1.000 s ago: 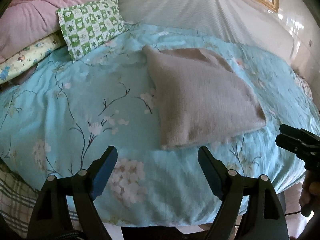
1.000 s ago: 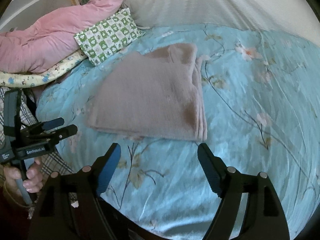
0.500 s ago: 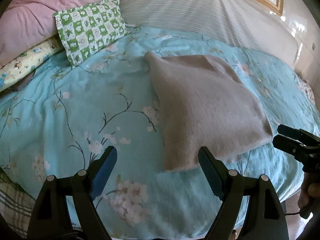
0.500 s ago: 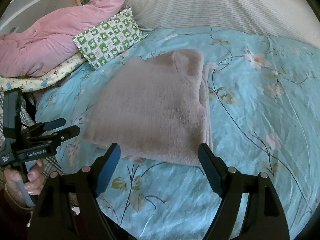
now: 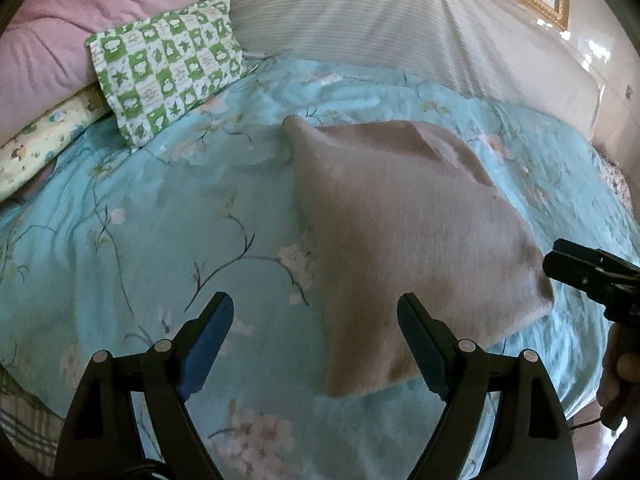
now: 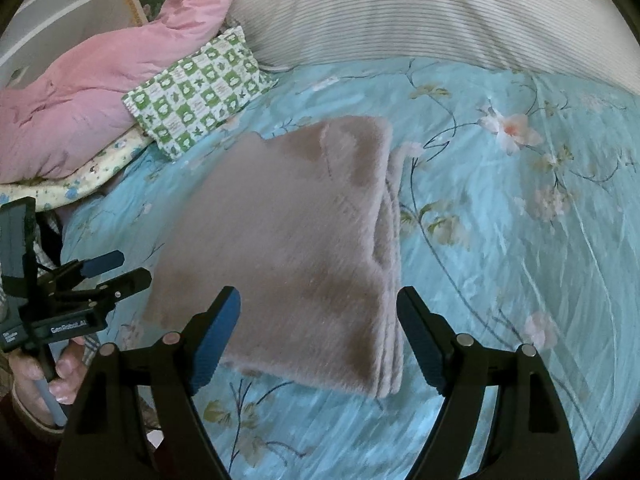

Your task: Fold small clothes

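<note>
A folded beige fuzzy garment [image 5: 408, 236] lies flat on the turquoise floral bedspread [image 5: 160, 220]; it also shows in the right wrist view [image 6: 296, 248]. My left gripper [image 5: 316, 340] is open and empty, hovering over the garment's near left corner. My right gripper [image 6: 318, 336] is open and empty, hovering over the garment's near right edge, where stacked layers show. Each gripper appears in the other's view, the right one [image 5: 588, 276] at the far right and the left one [image 6: 100, 272] at the far left, both apart from the cloth.
A green-and-white checked pillow [image 5: 168, 64] lies behind the garment, next to a pink quilt [image 5: 72, 20] and a yellow printed cloth [image 5: 40, 144]. A striped grey pillow [image 6: 420, 12] runs along the back. The bed edge is just below both grippers.
Both grippers have moved forward towards the garment, which now fills more of each view. Both stay open. The garment has not moved.
</note>
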The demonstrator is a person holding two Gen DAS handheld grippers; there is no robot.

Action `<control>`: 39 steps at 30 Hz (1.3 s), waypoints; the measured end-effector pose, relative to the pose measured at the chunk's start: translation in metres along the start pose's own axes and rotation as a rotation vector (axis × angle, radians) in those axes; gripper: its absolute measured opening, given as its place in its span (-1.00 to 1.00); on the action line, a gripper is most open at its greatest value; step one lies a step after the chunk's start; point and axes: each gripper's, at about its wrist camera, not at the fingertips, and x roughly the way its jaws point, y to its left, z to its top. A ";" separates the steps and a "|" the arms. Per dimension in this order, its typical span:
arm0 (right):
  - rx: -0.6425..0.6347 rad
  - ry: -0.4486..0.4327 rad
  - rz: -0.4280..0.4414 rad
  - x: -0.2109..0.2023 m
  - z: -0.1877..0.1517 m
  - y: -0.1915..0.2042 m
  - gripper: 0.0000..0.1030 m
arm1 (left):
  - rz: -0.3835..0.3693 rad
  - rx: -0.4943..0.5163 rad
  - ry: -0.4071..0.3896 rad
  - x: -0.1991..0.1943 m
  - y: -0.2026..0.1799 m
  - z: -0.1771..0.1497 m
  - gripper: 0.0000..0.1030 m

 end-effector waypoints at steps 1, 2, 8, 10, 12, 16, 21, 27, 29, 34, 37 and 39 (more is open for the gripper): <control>0.003 0.000 0.000 0.001 0.002 -0.001 0.57 | -0.003 0.003 -0.002 0.001 -0.001 0.002 0.64; 0.006 0.001 0.003 0.003 0.005 -0.002 0.58 | -0.009 0.009 -0.002 0.001 -0.003 0.004 0.64; -0.025 0.018 0.015 0.012 0.013 0.005 0.62 | 0.001 0.027 -0.015 0.003 -0.012 0.011 0.66; -0.036 0.021 0.018 0.015 0.015 0.007 0.63 | 0.004 0.015 -0.015 0.005 -0.011 0.010 0.67; -0.048 0.026 0.024 0.017 0.015 0.011 0.64 | 0.001 -0.003 -0.009 0.006 -0.009 0.008 0.68; -0.062 0.030 0.021 0.018 0.013 0.014 0.65 | -0.002 -0.016 -0.007 0.007 -0.007 0.004 0.68; -0.057 0.019 0.015 0.016 0.010 0.016 0.65 | -0.001 -0.014 -0.028 0.003 -0.008 0.000 0.69; -0.059 0.024 0.018 0.017 0.009 0.015 0.66 | -0.002 -0.009 -0.044 -0.003 -0.011 -0.003 0.70; -0.059 0.024 0.018 0.017 0.008 0.016 0.67 | -0.004 -0.007 -0.047 -0.004 -0.012 -0.003 0.70; -0.055 0.026 0.015 0.018 0.007 0.017 0.68 | 0.000 -0.009 -0.055 -0.008 -0.015 -0.006 0.71; -0.054 0.026 0.013 0.019 0.006 0.019 0.69 | -0.002 -0.009 -0.061 -0.009 -0.016 -0.006 0.71; -0.054 0.025 0.012 0.019 0.006 0.019 0.70 | -0.001 -0.009 -0.064 -0.010 -0.017 -0.006 0.71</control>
